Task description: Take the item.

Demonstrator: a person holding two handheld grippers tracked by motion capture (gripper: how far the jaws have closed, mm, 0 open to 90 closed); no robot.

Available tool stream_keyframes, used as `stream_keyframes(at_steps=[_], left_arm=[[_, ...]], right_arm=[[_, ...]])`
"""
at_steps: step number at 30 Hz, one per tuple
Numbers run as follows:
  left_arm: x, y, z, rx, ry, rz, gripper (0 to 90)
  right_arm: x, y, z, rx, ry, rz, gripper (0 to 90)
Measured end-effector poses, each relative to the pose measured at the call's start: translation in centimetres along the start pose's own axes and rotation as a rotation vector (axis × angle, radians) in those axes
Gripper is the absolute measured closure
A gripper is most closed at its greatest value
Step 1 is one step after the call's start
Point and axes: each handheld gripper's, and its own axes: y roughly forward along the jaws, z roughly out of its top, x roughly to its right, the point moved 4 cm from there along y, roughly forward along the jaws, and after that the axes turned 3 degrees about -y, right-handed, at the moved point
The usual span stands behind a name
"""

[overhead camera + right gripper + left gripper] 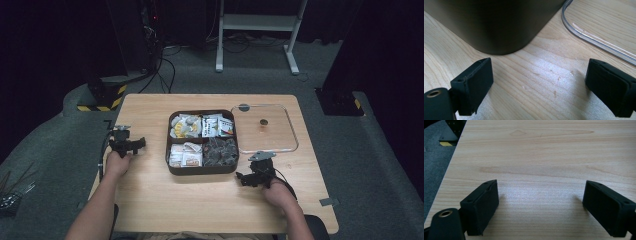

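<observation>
The brown box [202, 171] sits at the middle of the table [210, 200], its four compartments filled with packets. Its clear lid [265, 129] lies flat just to the right, touching or nearly touching the box's side. The right gripper [243, 178] rests near the box's near right corner, jaws spread wide with only bare wood between them; in its own view the corner [499, 27] looms just ahead. The left gripper [135, 145] lies well left of the box, jaws likewise wide and empty.

Dim surroundings, soft overhead table glare
</observation>
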Motion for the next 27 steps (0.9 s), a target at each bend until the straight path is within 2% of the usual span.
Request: stream_keyframes(at_steps=[6, 13, 16, 19, 20, 21, 23, 25, 26, 27], left_arm=[[0.0, -0.1, 0.3, -0.029, -0.01, -0.006, 15.8], [-0.5, -0.6, 0.5, -0.045, -0.069, -0.033, 20.9], [-0.8, -0.9, 0.6, -0.051, -0.083, -0.043, 22.7], [-1.1, -1.3, 0.8, -0.058, -0.102, -0.073, 23.2], [-1.1, -1.3, 0.8, -0.058, -0.102, -0.073, 23.2], [-1.1, -1.3, 0.9, -0.085, -0.095, -0.083, 23.2], [-0.9, -1.4, 1.1, -0.082, -0.071, -0.071, 20.8], [-0.5, -1.6, 1.1, -0.089, -0.051, -0.115, 19.1], [-0.5, -1.6, 1.1, -0.089, -0.051, -0.115, 17.4], [-0.2, -1.7, 1.2, -0.083, -0.046, -0.141, 17.3]], right_arm=[[0.0, 0.0, 0.0, 0.0, 0.0, 0.0, 7.8], [0.0, 0.0, 0.0, 0.001, -0.003, 0.0, 7.8], [0.0, 0.0, 0.0, 0.001, -0.003, 0.0, 7.8], [0.0, 0.0, 0.0, 0.001, -0.002, 0.0, 7.8], [0.0, 0.0, 0.0, 0.001, -0.002, 0.0, 7.8], [0.0, 0.0, 0.0, 0.001, -0.002, 0.0, 7.8], [0.0, 0.0, 0.0, 0.001, -0.003, 0.0, 7.8], [0.0, 0.0, 0.0, 0.001, -0.004, -0.001, 7.8], [0.0, 0.0, 0.0, 0.001, -0.004, -0.001, 7.8], [0.0, 0.0, 0.0, 0.001, -0.004, 0.0, 7.8]])
